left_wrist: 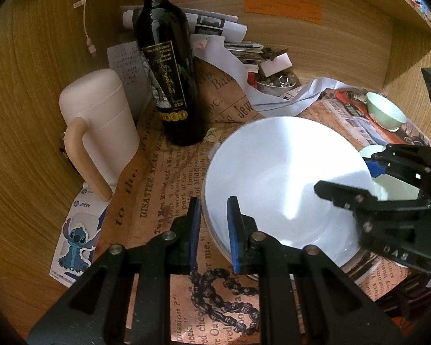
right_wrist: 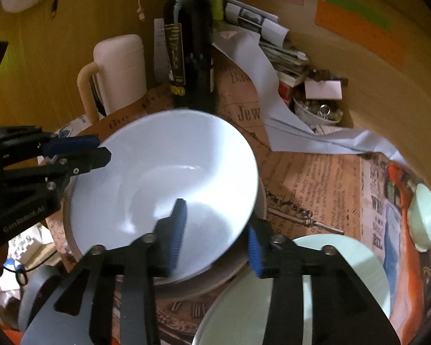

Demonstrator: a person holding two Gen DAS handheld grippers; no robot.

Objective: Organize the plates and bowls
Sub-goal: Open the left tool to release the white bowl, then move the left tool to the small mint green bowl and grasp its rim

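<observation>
A big white bowl [left_wrist: 287,184] sits on a white plate [right_wrist: 215,276] on the newspaper-print mat. My left gripper [left_wrist: 214,233] straddles the bowl's near-left rim, one blue pad outside and one inside, with a visible gap. My right gripper [right_wrist: 215,244] straddles the opposite rim, open, one pad inside the bowl. It also shows in the left wrist view [left_wrist: 347,178]. A pale green plate [right_wrist: 301,293] lies under my right gripper. A small green bowl [right_wrist: 426,218] lies tipped at the far right, also in the left wrist view [left_wrist: 386,112].
A dark wine bottle [left_wrist: 169,69] and a white lidded jug [left_wrist: 100,120] stand behind the bowl on the left. Papers, books and a small dish of trinkets [right_wrist: 319,112] pile at the back. Wooden walls close in the back and sides.
</observation>
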